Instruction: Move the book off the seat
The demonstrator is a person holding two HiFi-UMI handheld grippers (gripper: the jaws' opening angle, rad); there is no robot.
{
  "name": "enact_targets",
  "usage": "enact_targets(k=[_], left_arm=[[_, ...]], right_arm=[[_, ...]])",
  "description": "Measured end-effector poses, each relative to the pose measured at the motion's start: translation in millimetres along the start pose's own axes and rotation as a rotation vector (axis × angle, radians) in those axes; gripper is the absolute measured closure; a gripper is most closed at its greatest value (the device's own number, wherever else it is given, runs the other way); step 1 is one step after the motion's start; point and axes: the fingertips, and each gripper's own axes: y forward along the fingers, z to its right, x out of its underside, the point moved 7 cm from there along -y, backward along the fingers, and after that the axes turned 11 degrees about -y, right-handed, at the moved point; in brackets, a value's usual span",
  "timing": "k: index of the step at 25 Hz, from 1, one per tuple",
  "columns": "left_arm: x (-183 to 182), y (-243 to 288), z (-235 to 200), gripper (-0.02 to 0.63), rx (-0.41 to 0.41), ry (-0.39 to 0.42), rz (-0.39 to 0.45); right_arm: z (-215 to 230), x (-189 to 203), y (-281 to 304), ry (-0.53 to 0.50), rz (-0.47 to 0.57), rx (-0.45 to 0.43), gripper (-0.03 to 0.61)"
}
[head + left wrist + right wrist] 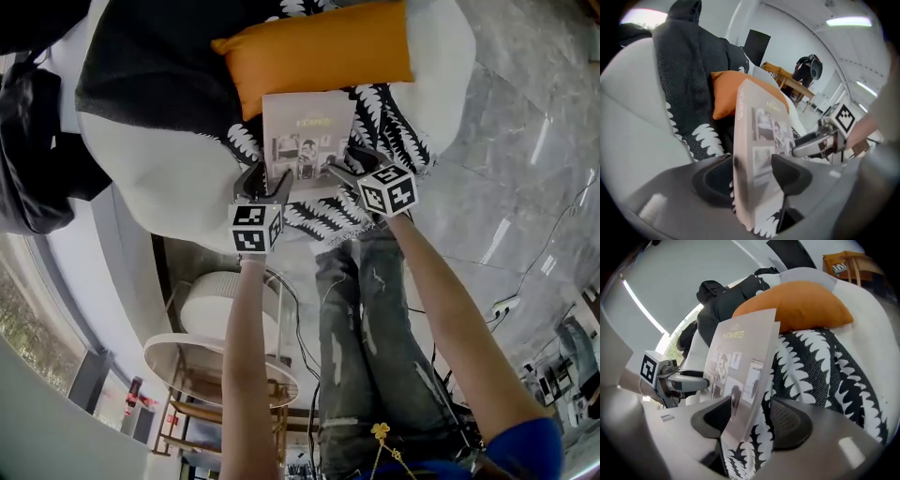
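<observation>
Orange cushion [319, 47] on the white seat [169, 178], with the book [307, 131] leaning against it.
The book's lower left edge stands between the wide-apart jaws of the left gripper [265, 180] and its lower right edge between those of the right gripper [345, 162]. Neither pair is clamped on it.

A white seat [173, 178] stands on a grey marble floor [525, 122] streaked with reflected light. Near it is a round white side table [187, 361] on wooden legs, and a power strip [504, 305] lies on the floor. A window [19, 305] shows greenery. Strip lights [848, 21] line the white ceiling above a wooden table [792, 84] farther back.
</observation>
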Motion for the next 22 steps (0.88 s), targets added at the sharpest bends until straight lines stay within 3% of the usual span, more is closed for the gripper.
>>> enact_targets(k=[3,7,14,18,22], left_arm=[[1,2,-1,0.373,0.004,-0.006,0.006],[1,-6,11,0.385,-0.028,-0.057,0.003],[-19,-61,51,0.39,-0.059,-0.157,0.069],[-46,-120,90,0.39,-0.071,-0.198,0.127],[-95,-185,128,0.39,-0.07,-0.214,0.23]], right_arm=[[-4,-2,8,0.01,0.017,-0.06,0.413],[-9,-8,-4,0.011,0.008,-0.038,0.426],[-34,-50,-66,-0.091,-0.006,-0.025,0.426],[-63,-89,-128,-0.142,0.005,-0.027,0.426],[-95,-150,-197,-0.219,0.055,-0.01,0.426]])
